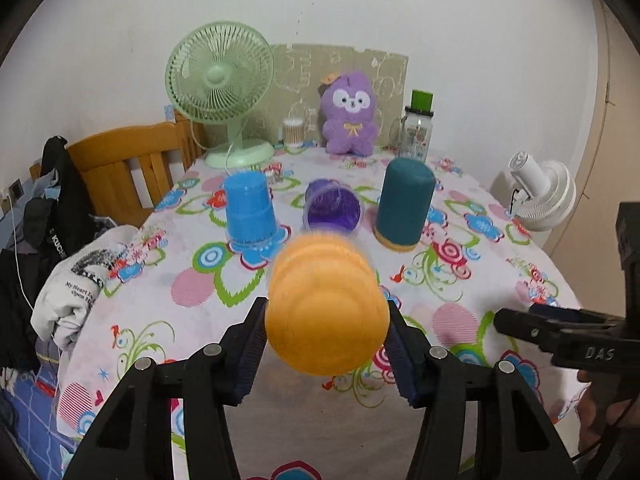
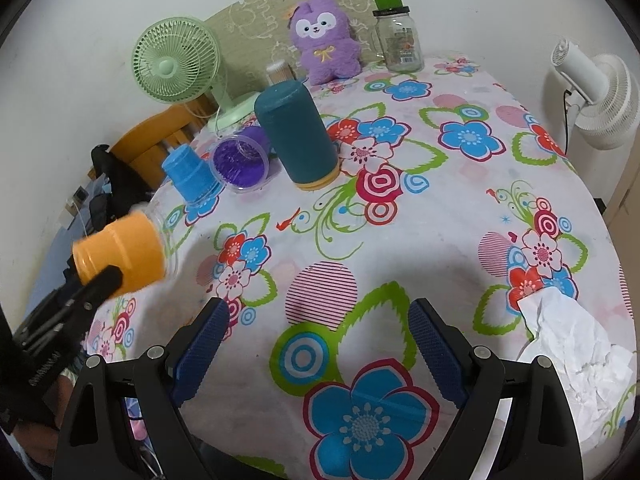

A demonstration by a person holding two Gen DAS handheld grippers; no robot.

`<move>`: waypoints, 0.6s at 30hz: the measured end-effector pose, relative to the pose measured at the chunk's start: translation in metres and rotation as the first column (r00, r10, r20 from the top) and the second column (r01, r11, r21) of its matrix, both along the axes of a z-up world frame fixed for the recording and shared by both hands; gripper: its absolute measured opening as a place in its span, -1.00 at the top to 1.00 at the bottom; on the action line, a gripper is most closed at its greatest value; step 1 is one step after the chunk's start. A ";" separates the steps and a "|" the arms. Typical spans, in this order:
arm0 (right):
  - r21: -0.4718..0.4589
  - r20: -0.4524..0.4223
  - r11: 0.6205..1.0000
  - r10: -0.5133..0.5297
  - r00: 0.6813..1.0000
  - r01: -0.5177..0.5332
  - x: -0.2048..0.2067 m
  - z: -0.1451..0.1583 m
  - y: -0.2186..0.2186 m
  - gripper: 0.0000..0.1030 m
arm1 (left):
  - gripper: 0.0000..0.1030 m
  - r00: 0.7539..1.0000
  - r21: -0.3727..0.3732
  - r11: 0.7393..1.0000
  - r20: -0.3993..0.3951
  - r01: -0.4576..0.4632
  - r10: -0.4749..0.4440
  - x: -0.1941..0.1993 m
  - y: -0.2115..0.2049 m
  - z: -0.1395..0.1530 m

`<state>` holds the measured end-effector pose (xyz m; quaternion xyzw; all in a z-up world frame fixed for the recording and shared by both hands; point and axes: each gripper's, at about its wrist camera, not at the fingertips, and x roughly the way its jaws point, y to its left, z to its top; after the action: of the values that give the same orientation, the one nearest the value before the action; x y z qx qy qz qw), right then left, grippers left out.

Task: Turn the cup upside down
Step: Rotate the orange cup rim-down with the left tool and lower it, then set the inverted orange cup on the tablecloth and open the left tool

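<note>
The left tongs (image 1: 326, 344) clamp the orange cup (image 1: 326, 308) by its sides and hold it in the air above the near left part of the tabletop (image 2: 400, 240), lying roughly on its side. In the right wrist view its closed base points away from the tabletop and its clear rim end toward it. The right tongs (image 2: 318, 344) stand wide and hold nothing. To finish the flip, roll the wrist until the rim faces straight down, keep the squeeze even so the ribbed wall does not slip, and lower onto bare cloth well apart from the blue cup (image 1: 250, 208), the purple cup (image 1: 334, 210) on its side, and the teal cup (image 1: 404, 204). The orange cup is motion-blurred in the left view, so its exact tilt is uncertain; its mouth is not visible there, and the pad contact behind it is hidden.
</note>
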<state>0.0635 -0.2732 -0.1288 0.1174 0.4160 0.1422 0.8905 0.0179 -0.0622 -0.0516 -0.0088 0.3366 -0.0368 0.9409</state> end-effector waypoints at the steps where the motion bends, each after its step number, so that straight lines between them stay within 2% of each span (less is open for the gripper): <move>1: 0.001 0.000 1.000 0.000 1.000 0.000 0.000 0.000 0.000 -0.80 | -0.12 1.000 0.003 1.000 0.008 0.003 -0.003 -0.001 0.000 0.003; 15: 0.002 -0.006 1.000 0.004 1.000 -0.004 -0.004 -0.001 0.000 -0.80 | -0.11 1.000 0.013 1.000 0.005 0.000 0.000 -0.003 0.000 0.005; 16: 0.002 -0.008 1.000 0.003 1.000 -0.003 -0.004 -0.002 0.000 -0.80 | -0.18 1.000 0.012 1.000 0.001 0.001 -0.001 -0.002 -0.001 0.004; 18: 0.003 -0.013 1.000 0.002 1.000 -0.002 -0.004 -0.004 0.000 -0.80 | -0.46 1.000 0.010 1.000 -0.025 0.013 -0.013 0.005 0.000 0.002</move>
<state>0.0595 -0.2730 -0.1324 0.1193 0.4214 0.1429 0.8876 0.0226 -0.0618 -0.0491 -0.0021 0.3484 -0.0411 0.9364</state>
